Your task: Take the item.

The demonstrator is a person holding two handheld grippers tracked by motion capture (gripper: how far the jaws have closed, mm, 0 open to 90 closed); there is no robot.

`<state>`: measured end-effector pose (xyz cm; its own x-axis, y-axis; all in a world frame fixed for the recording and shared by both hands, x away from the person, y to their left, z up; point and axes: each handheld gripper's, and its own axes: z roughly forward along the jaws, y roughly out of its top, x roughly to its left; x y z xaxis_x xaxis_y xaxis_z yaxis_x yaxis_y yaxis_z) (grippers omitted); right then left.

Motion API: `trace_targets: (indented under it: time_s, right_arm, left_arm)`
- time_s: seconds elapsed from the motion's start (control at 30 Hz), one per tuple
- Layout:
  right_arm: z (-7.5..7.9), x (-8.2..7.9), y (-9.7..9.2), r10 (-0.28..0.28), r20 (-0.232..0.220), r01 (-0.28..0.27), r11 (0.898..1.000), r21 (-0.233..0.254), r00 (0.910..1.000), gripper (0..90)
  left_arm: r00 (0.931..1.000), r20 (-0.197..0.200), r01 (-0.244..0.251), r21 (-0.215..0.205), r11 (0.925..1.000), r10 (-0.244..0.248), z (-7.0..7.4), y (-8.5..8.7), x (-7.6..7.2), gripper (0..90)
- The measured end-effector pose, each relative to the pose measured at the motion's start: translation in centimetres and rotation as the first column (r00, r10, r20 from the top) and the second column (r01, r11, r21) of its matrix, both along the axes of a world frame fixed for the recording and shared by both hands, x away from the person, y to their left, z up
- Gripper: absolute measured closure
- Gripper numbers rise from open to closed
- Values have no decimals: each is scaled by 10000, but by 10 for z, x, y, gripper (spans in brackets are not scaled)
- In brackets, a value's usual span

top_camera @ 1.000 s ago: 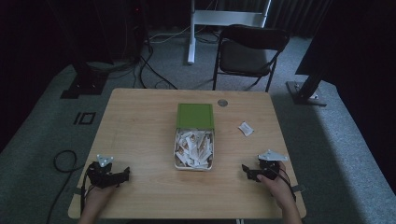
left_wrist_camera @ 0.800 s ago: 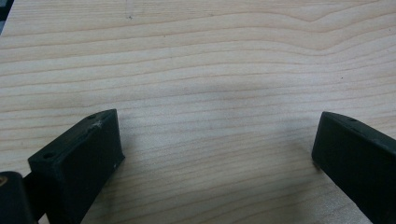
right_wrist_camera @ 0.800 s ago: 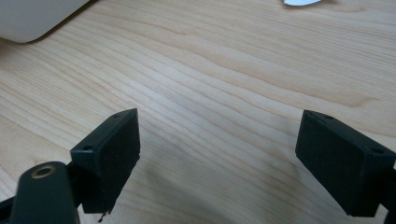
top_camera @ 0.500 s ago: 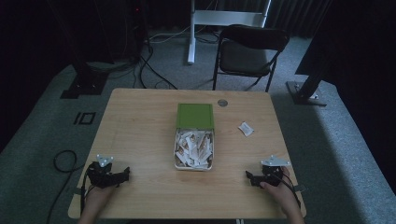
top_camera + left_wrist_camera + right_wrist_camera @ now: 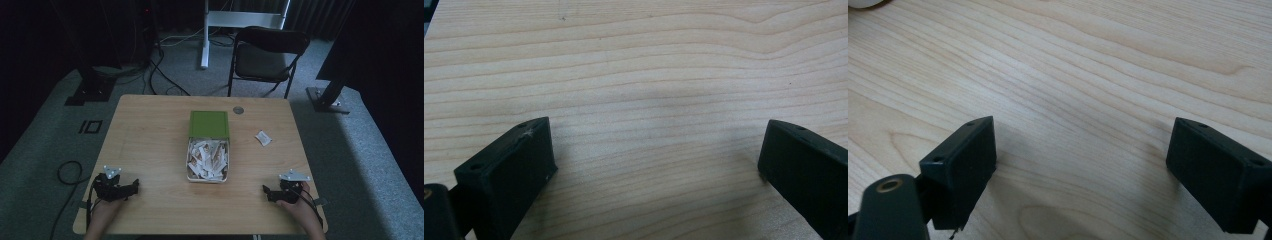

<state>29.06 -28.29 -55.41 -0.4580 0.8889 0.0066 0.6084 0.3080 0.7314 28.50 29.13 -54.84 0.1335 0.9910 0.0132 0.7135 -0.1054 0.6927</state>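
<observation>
Two tools (image 5: 131, 188) (image 5: 267, 192) gaping, packet (image 5: 263, 138) print illegible

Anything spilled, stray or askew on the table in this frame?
One white packet lies alone on the table, to the right of the open tin that holds the other packets, apart from it. The green lid stands at the tin's far end. Both grippers, left and right, rest open at the near edge, holding nothing.

From my high view, print on the white packets (image 5: 207, 159) in the tin (image 5: 189, 161) is too small to read. My right tongs (image 5: 1080, 165) have one jaw cut by the frame's edge.
</observation>
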Motion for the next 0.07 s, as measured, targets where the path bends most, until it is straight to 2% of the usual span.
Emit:
trace_targets:
  time_s: [0.07]
  right_arm:
    - [0, 0, 0, 0, 1, 0, 10000, 0, 10000, 124]
  left_arm:
    - [10000, -1, 1, 1, 10000, -1, 0, 0, 0, 24]
